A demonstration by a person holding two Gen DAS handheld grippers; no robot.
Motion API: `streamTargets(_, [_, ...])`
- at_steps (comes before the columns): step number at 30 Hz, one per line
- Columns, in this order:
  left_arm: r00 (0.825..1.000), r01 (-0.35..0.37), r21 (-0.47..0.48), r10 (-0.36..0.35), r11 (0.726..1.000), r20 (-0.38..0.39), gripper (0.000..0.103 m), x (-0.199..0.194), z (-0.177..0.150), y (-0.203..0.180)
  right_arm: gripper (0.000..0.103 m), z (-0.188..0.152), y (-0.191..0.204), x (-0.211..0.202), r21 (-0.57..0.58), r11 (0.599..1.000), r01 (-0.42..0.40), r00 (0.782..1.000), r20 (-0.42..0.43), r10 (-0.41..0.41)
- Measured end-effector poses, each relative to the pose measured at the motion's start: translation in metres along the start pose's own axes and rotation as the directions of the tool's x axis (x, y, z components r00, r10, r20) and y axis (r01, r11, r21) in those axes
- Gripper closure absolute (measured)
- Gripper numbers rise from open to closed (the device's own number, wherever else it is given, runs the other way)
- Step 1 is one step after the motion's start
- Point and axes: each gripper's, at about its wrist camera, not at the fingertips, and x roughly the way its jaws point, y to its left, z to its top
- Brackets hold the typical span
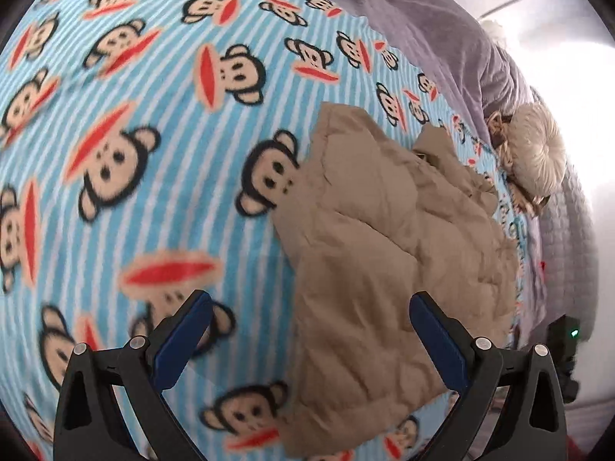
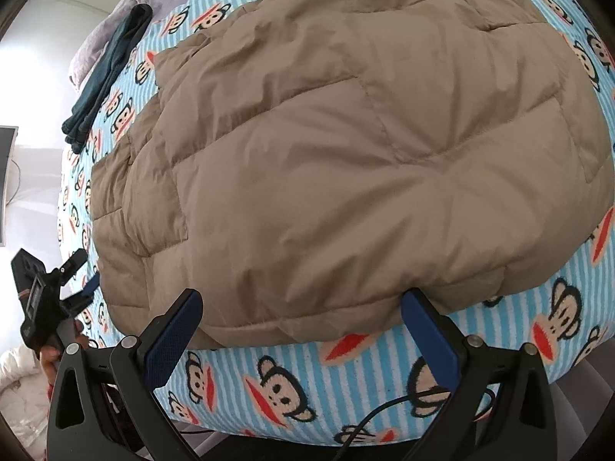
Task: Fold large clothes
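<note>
Hanging over the near edge of the tan puffy jacket [image 2: 346,146], the right gripper [image 2: 300,307] has its two blue fingers wide apart. Nothing is pinched between them; the jacket's folded hem lies just past the fingertips. A thin black cable [image 2: 384,411] loops below, on the near side of the jacket.

The jacket lies flat on a blue striped blanket [image 2: 346,376] with monkey faces all over it. The blanket shows around the jacket on every side.

The left gripper [image 1: 311,307] hangs above the jacket's left edge, partly over bare blanket. Its blue fingers are also spread wide, with nothing held. In the right wrist view it shows at the jacket's left side, held in a hand [image 2: 48,357].

Farther away, past the jacket, a folded dark garment [image 2: 111,65] rests on the blanket near a grey cover [image 1: 442,38]. To the far right of the jacket sits a fluffy white pillow [image 1: 538,150].
</note>
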Motion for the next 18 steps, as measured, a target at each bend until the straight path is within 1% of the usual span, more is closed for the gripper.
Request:
streamTargets(3, [0.999,0.013,0.018,-0.013,1.000,-0.037,0.000,0.013,0.003,0.005,0.000,0.000,0.003,0.003,0.000,1.000,0.005,1.000,-0.002,-0.005])
streamTargets(4, [0.998,0.030,0.023,-0.028,0.999,-0.055,0.000,0.020,0.005,0.007,0.000,0.001,0.004,0.004,-0.004,1.000,0.007,1.000,-0.003,-0.007])
streamTargets(6, [0.991,0.094,0.029,-0.091,0.995,-0.094,0.000,0.034,0.009,0.008,0.000,0.002,0.007,0.005,-0.012,1.000,0.014,1.000,-0.006,-0.014])
streamTargets(8, [0.980,0.164,0.038,-0.158,0.986,-0.121,0.000,0.049,0.014,0.004,0.000,0.003,0.008,0.006,-0.018,1.000,0.020,1.000,-0.008,-0.021])
streamTargets(9, [0.971,0.206,0.052,-0.197,0.977,-0.139,0.000,0.058,0.017,-0.001,0.000,0.003,0.009,0.007,-0.021,0.999,0.024,1.000,-0.010,-0.025])
streamTargets(11, [0.955,0.259,0.076,-0.243,0.963,-0.169,0.000,0.070,0.021,-0.013,0.000,0.004,0.010,0.007,-0.025,0.999,0.031,0.999,-0.011,-0.031])
streamTargets(13, [0.940,0.298,0.105,-0.273,0.949,-0.204,0.000,0.081,0.021,-0.025,0.000,0.005,0.010,0.007,-0.028,0.999,0.033,0.999,-0.011,-0.034])
streamTargets(14, [0.938,0.301,0.119,-0.271,0.946,-0.218,0.000,0.087,0.021,-0.030,0.000,0.006,0.010,0.006,-0.030,0.999,0.035,0.999,-0.009,-0.035])
streamTargets(16, [0.936,0.286,0.148,-0.243,0.947,-0.255,0.000,0.103,0.020,-0.038,0.000,0.007,0.011,0.004,-0.034,0.999,0.034,0.999,-0.003,-0.035])
streamTargets(18, [0.939,0.264,0.171,-0.212,0.949,-0.270,0.000,0.113,0.020,-0.043,0.000,0.008,0.012,0.001,-0.039,0.999,0.035,0.999,0.009,-0.034])
